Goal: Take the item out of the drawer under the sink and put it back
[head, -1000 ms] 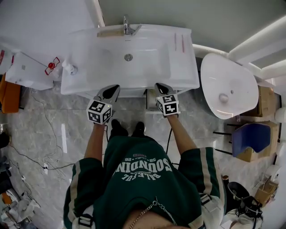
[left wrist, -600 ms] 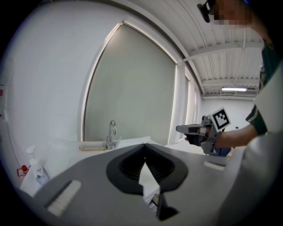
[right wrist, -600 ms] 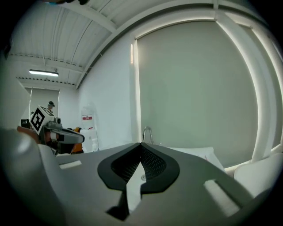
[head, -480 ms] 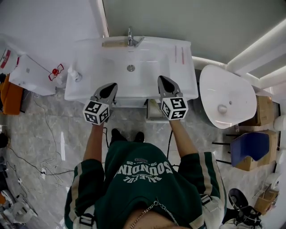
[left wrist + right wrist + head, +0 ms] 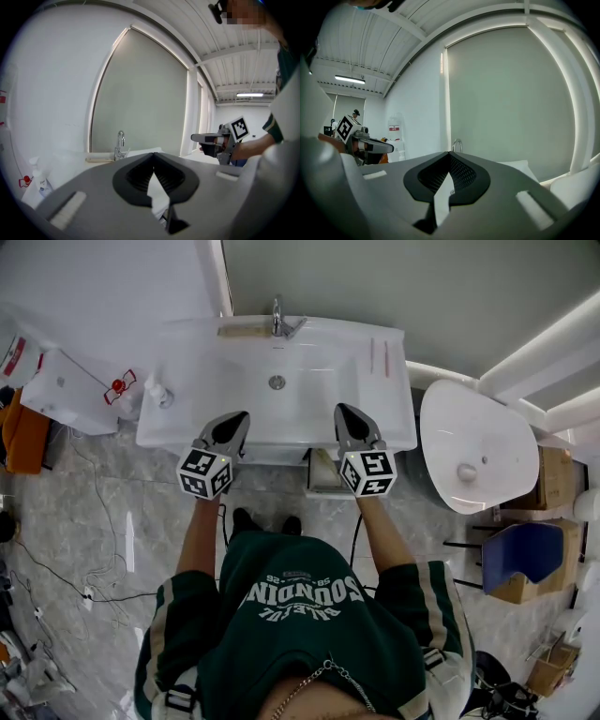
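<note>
Hovering over the front edge of the glossy white rectangular sink (image 5: 169, 432), the left gripper (image 5: 236, 418) has its grey, rib-padded fingers clenched on nothing. Past the chrome faucet (image 5: 279, 320), the right gripper (image 5: 345, 411) is likewise clenched and empty. The item cannot be seen. The green sweatshirt (image 5: 300, 634) reads "SOUNDIN".

The sink (image 5: 225, 362) is white, its tap (image 5: 278, 317) silver. The floor (image 5: 103, 512) is grey marble with paler veins. The left gripper (image 5: 237, 417) and right gripper (image 5: 342, 411) are grey with black fingers (image 5: 228, 433); their cubes (image 5: 206, 473) carry black-and-white squares. The sweatshirt (image 5: 300, 624) is dark green with white lettering.
</note>
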`<state>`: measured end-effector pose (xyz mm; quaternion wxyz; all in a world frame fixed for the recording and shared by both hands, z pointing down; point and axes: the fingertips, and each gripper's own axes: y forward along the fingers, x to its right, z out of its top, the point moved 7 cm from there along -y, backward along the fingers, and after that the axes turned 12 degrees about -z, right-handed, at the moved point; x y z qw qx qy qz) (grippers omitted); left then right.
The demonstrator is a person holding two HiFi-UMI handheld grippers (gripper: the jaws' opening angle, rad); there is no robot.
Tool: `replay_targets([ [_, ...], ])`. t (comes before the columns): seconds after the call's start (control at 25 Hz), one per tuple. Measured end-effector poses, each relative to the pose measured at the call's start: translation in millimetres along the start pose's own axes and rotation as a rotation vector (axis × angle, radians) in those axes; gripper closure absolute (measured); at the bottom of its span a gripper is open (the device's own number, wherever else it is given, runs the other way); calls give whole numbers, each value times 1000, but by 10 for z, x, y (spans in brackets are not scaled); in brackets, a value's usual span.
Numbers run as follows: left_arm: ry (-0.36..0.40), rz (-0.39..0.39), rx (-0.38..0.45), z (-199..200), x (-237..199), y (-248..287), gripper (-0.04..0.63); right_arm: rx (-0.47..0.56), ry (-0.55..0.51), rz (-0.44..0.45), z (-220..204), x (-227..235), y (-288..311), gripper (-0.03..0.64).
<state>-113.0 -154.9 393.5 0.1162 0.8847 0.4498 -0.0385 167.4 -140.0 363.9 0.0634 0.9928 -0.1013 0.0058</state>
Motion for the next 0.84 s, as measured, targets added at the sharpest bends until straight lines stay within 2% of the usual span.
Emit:
replay_targets([
  [0.84,1,1,-3,28,15,41,545,-2,11,19,-5,5,26,614],
])
